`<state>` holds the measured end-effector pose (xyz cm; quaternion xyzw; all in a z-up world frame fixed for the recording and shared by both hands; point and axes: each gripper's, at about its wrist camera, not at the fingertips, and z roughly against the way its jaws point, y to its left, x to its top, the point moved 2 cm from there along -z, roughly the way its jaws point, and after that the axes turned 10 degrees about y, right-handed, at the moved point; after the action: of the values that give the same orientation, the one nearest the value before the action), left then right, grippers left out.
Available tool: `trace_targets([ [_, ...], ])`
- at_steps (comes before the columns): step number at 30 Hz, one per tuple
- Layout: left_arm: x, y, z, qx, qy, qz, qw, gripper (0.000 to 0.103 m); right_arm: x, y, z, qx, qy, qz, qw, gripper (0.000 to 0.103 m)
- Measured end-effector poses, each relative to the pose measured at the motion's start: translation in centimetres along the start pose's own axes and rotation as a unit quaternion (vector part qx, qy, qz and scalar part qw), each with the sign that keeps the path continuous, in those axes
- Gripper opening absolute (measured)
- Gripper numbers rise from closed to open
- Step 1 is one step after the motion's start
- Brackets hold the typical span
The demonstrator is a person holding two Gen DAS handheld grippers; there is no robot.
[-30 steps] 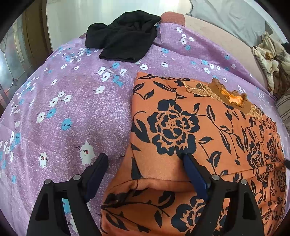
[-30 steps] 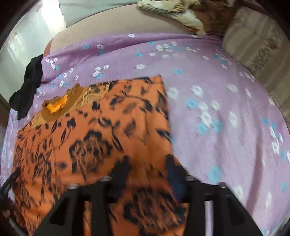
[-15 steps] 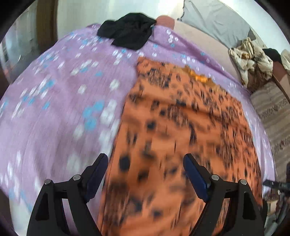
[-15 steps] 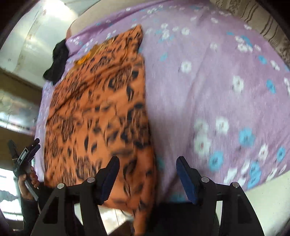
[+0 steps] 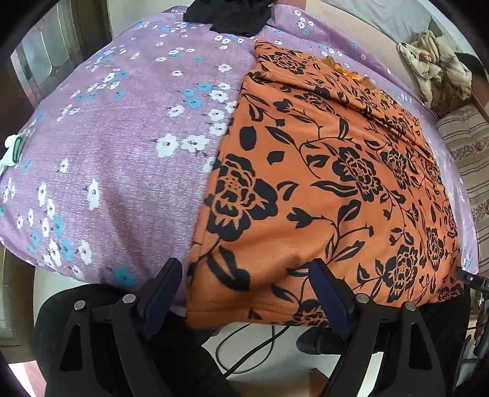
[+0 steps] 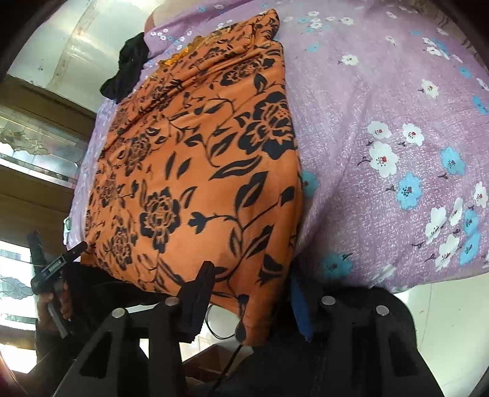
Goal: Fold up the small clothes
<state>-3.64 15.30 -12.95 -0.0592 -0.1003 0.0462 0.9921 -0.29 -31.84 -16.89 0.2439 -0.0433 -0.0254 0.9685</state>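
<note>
My left claw (image 5: pixel 246 293) is released, jaws spread wide, with the near hem of the orange floral garment (image 5: pixel 321 183) lying between and just ahead of its fingers. My right claw (image 6: pixel 250 293) is also spread open, the garment's hanging near corner (image 6: pixel 256 314) between its fingers, ungrasped. The garment stretches away from both claws across the purple flowered bedsheet (image 5: pixel 122 137). A black garment (image 5: pixel 232 15) sits far ahead.
</note>
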Motion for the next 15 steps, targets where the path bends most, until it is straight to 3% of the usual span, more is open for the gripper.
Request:
trace_targets([
  [5,0.1,1.1,-0.6,0.036,0.009,0.008,0.9993,0.085,0.0,0.5,-0.3,-0.009,0.011,0.011,1.0,0.05],
  [7,0.2,1.1,-1.9,0.03,0.035,-0.002,0.9989,0.058,0.1,0.6,-0.9,-0.028,0.024,0.02,0.999,0.04],
  [8,0.2,1.2,-1.9,0.024,0.033,0.004,0.9992,0.055,0.2,0.4,-1.0,-0.035,0.026,0.016,0.999,0.027],
  [9,0.1,1.3,-1.5,0.015,0.033,0.004,0.9993,0.034,0.2,0.2,-0.9,-0.037,0.025,0.012,0.999,0.012],
  [10,0.2,1.2,-1.3,0.003,0.033,0.0,0.9994,0.005,0.2,0.0,-0.7,-0.036,0.023,0.008,0.999,0.007],
  [12,0.5,1.5,-0.8,-0.029,0.036,0.008,0.9989,0.006,0.1,0.2,0.2,-0.021,0.016,0.012,1.0,0.007],
  [15,1.0,1.5,1.0,-0.045,0.014,0.008,0.9988,0.006,0.3,0.7,2.3,0.003,-0.012,0.007,1.0,0.006],
])
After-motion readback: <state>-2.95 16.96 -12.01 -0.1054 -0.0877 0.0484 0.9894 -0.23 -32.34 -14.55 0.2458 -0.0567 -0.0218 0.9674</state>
